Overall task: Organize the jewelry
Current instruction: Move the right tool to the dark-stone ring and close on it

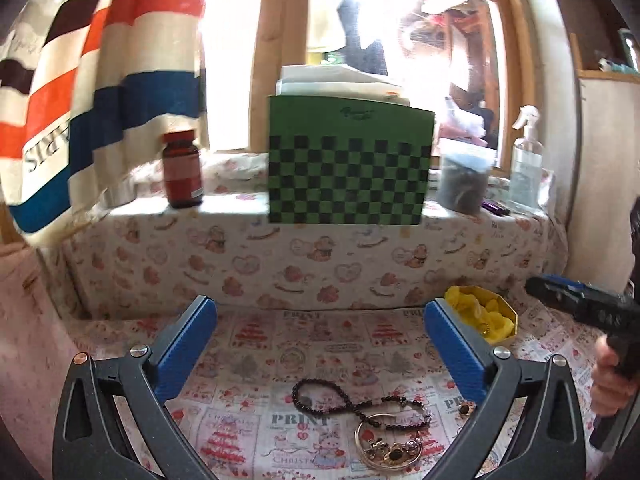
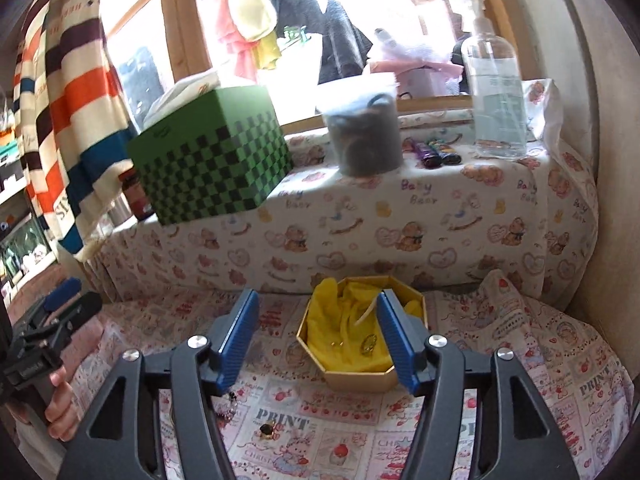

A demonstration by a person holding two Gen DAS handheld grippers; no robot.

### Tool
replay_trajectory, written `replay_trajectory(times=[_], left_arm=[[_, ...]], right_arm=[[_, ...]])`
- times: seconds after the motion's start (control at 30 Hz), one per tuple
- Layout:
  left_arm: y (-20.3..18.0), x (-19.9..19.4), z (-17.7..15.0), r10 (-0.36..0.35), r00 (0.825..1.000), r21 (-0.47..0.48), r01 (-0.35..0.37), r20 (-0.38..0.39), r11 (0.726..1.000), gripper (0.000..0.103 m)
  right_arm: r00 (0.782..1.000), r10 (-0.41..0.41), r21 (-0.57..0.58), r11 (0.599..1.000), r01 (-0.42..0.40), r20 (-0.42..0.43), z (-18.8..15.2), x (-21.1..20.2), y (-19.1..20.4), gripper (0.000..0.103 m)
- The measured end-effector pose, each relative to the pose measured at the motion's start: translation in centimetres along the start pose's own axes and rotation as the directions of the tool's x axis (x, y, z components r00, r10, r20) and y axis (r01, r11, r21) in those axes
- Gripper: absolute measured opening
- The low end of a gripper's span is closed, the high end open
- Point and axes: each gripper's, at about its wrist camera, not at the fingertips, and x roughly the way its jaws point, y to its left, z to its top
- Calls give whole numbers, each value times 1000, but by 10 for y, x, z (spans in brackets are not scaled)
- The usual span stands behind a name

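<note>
The left hand-held gripper point(image 1: 320, 344) was held with its blue pads spread as wide as they seemed to go, nothing between them, and was angled down over the loose jewelry, presumably so that the next piece could be framed before a grasp. Nearest to it, on the printed cloth of the bench point(image 1: 256, 344), a thin bangle point(image 1: 387, 444) lay with small gold-and-dark pieces gathered inside its ring, and a dark beaded strand point(image 1: 332, 396) was looped just behind, one end crossing the bangle's rim. A single small gold piece with a dark stone point(image 1: 464, 409) had been left a little apart to the right; in the right wrist view it appeared below that tool's pads.

The right hand-held gripper point(image 2: 314, 340) was parted about halfway, also empty, and was aimed at the gold octagonal box point(image 2: 362, 378), whose yellow lining point(image 2: 352, 320) was bunched up, probably to cushion what was dropped in. A few small gold items already rested on that lining, so the sorting was judged to be partly done, with the heap on the cloth not yet moved.

Farther back, on the covered ledge, a green checkered box point(image 1: 350, 164), a brown jar point(image 1: 182, 170) and a clear spray bottle point(image 2: 496, 92) stood well apart from the work.
</note>
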Motion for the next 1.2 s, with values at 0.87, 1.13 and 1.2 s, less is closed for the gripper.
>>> replay_trajectory(times=[0.87,1.13,1.2], left_arm=[[21,18,-12,224,974,-96,-225,-18,970,103],[23,19,-12,241,970,-98,-243,-29,965,103],[22,18,-12,245,969,-91,-247,-30,965,103]], right_arm=[[892,-30,-266,959,-102,-451,-66,62,58,43],[886,-51,-306,946,-105,-461,-79,70,64,23],[886,-54,-311,945,-104,-460,-81,70,64,21]])
